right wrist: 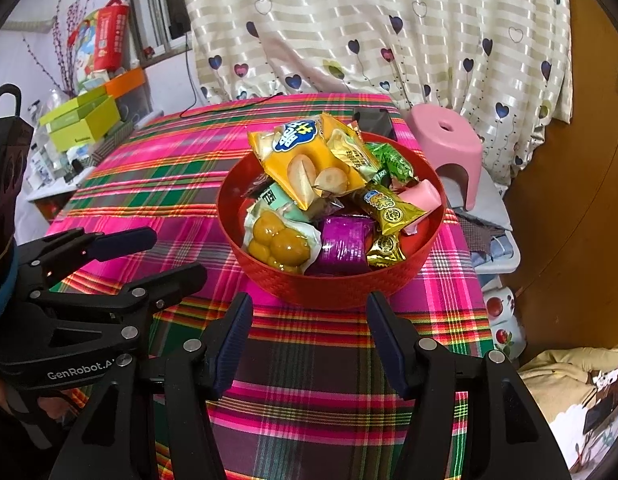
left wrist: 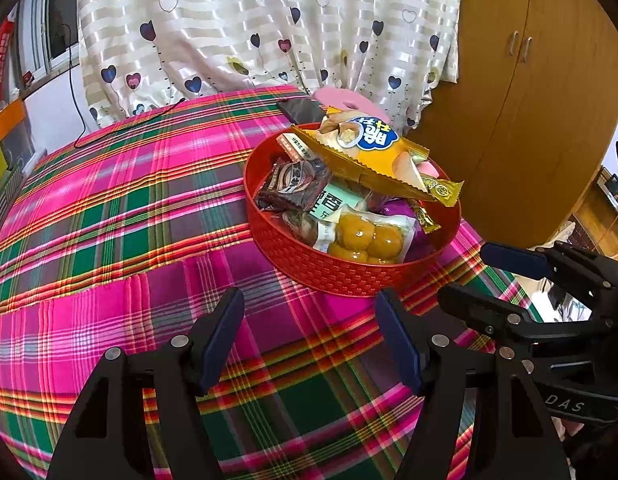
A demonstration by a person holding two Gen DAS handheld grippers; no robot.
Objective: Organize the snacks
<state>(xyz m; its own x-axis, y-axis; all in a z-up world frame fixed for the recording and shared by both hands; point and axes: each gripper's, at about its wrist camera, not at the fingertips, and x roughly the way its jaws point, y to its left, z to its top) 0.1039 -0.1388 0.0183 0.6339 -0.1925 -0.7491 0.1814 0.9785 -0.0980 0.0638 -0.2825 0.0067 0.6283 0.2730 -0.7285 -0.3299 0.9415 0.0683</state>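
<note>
A round red basket (left wrist: 333, 276) (right wrist: 341, 286) stands on the plaid tablecloth and holds several snack packets. A yellow biscuit pack (left wrist: 369, 148) (right wrist: 305, 160) lies on top, with a clear pack of yellow balls (left wrist: 365, 240) (right wrist: 277, 242), a purple pack (right wrist: 343, 244) and gold candies (right wrist: 389, 208). My left gripper (left wrist: 309, 308) is open and empty, just in front of the basket. My right gripper (right wrist: 309, 308) is open and empty, also just in front of the basket. Each gripper shows in the other's view: the right (left wrist: 521, 276), the left (right wrist: 149, 256).
A black phone (left wrist: 301, 110) (right wrist: 373, 120) lies behind the basket. A pink stool (right wrist: 449, 144) stands past the table's far right corner. A black cable (left wrist: 121, 128) crosses the far left of the cloth. Green boxes (right wrist: 85, 120) sit left of the table. A wooden wardrobe (left wrist: 529, 100) is on the right.
</note>
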